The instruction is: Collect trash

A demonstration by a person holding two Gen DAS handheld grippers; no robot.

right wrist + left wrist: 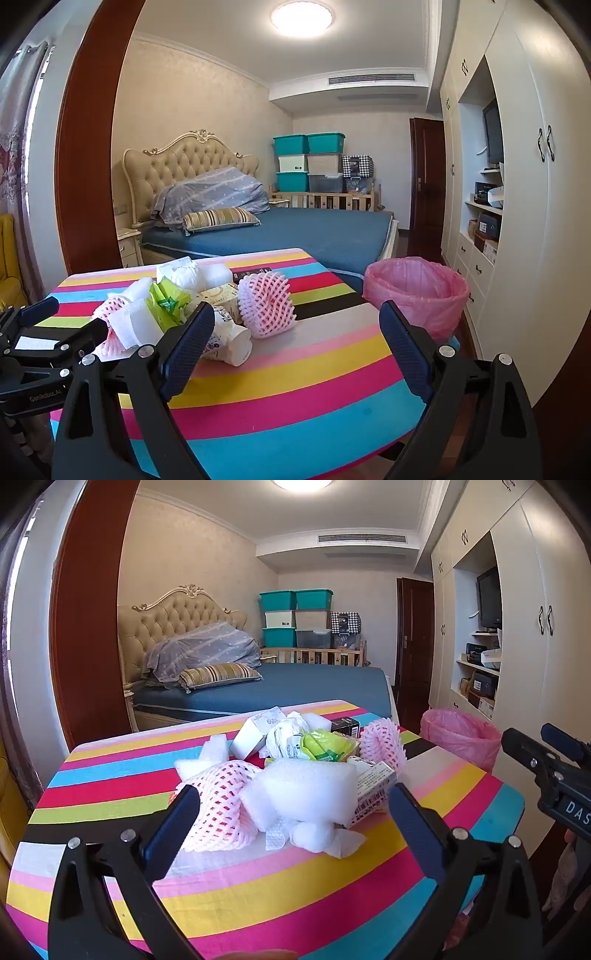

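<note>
Plainly, left wrist view: left gripper (293, 821) spread wide, empty, straddling white foam piece (303, 794) and pink foam net (218, 797) in trash heap on striped table (258, 886); likely lining up first grab.

Right wrist view: right gripper (297, 336) wide open, empty, beside paper cup (231, 341); pink-lined bin (417, 291) just past table edge, handy for drops.

You've got a tablecloth (295, 387) striped in pink, yellow, blue, green, and black, pink netted foam sleeves (266, 308), a white foam block (303, 794), a pink bin liner (417, 291), and teal storage boxes (291, 144).
</note>
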